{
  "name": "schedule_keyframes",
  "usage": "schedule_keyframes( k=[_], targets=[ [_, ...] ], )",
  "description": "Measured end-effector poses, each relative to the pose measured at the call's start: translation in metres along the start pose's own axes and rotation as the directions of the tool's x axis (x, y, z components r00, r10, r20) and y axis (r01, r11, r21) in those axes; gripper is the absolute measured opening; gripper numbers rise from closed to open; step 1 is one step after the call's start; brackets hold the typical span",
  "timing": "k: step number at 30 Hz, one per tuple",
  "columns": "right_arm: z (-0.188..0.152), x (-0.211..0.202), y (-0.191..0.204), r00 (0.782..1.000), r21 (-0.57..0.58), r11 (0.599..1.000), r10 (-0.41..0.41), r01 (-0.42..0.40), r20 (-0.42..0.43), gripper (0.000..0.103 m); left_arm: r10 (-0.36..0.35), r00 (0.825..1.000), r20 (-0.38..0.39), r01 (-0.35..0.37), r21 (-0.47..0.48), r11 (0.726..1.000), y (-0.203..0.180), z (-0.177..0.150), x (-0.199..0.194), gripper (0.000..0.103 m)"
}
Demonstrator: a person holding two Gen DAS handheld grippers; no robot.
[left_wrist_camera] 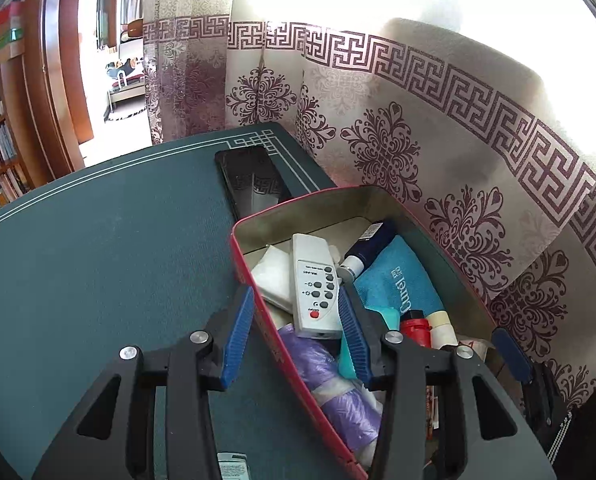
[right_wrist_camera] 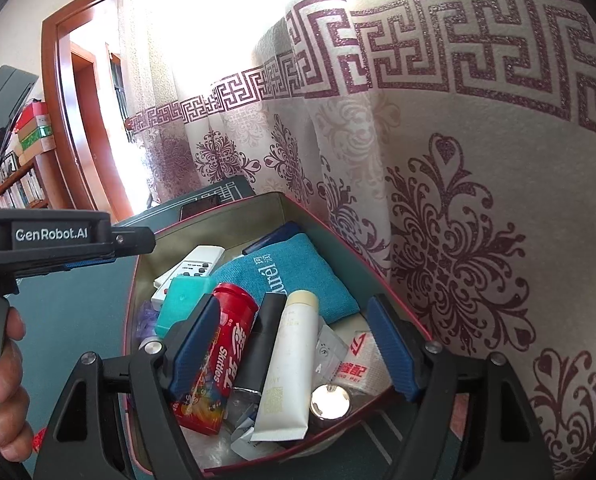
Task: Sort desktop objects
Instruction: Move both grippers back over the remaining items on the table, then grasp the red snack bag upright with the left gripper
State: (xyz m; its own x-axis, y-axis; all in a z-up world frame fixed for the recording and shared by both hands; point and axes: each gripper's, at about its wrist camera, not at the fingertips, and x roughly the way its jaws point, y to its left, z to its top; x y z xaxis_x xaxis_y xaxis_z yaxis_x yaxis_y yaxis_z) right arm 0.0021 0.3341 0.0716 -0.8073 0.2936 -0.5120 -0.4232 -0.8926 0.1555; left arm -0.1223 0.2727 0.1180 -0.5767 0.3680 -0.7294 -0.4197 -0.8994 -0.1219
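Both pairs of jaws stand open and grip nothing. The left gripper hangs over the near-left wall of the red box, with one blue finger outside the wall above the green table mat and the other inside the box. The right gripper is wide open over the box's near corner, its fingers spread around the things inside without touching them clearly.

The box sits at the far right corner of the mat, close to the patterned curtain — on that side there is almost no room. To the left the mat lies flat and wide. A black phone lies just beyond the box, its long axis running toward the mat's far edge.

Inside the box the things are packed tightly. The white remote control lies on top, its long axis along the box, the red button end toward the left gripper. A blue Curel pouch lies against the far wall, with a dark blue tube beside it. In the right wrist view a red Skittles bottle, a black stick-shaped item and a cream tube lie side by side — all three point away from the camera. A teal case leans on the remote, and purple bag rolls lie along the left wall.
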Motion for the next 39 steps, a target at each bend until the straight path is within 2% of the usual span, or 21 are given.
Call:
schedule_keyframes(
  k=[10,14,20,23,30,33,39],
  targets=[
    [0.000,-0.007,0.008,0.999,-0.030,0.999,0.019,-0.018,0.033,0.079,0.106,0.993,-0.052,-0.109,-0.050,0.993,0.053,-0.055,-0.031,0.048],
    [-0.002,-0.013,0.013,0.998,-0.055,0.998,0.031,-0.028,0.050,0.079,0.158,0.984,-0.081,-0.162,-0.051,0.985,0.075,-0.080,-0.046,0.048],
    [-0.008,-0.025,0.021,0.998,-0.087,0.995,0.050,-0.047,0.039,0.079,0.187,0.975,-0.120,-0.194,-0.048,0.980,0.100,-0.112,-0.054,0.048],
    [-0.011,-0.037,0.021,0.997,-0.067,0.995,0.076,-0.074,0.030,0.080,0.178,0.974,-0.138,-0.184,-0.036,0.982,0.103,-0.125,-0.054,0.048],
    [-0.029,-0.064,0.033,0.991,-0.064,0.989,0.134,-0.135,-0.009,0.080,0.095,0.982,-0.160,-0.094,0.015,0.995,0.095,-0.141,-0.051,0.048],
    [-0.036,-0.071,0.038,0.987,-0.049,0.986,0.160,-0.161,-0.032,0.080,0.078,0.986,-0.150,-0.072,0.048,0.996,0.090,-0.142,-0.051,0.060],
    [-0.053,-0.076,0.053,0.975,-0.042,0.978,0.201,-0.206,-0.097,0.080,0.047,0.985,-0.167,-0.038,0.058,0.998,0.086,-0.147,-0.042,0.061]
  ],
)
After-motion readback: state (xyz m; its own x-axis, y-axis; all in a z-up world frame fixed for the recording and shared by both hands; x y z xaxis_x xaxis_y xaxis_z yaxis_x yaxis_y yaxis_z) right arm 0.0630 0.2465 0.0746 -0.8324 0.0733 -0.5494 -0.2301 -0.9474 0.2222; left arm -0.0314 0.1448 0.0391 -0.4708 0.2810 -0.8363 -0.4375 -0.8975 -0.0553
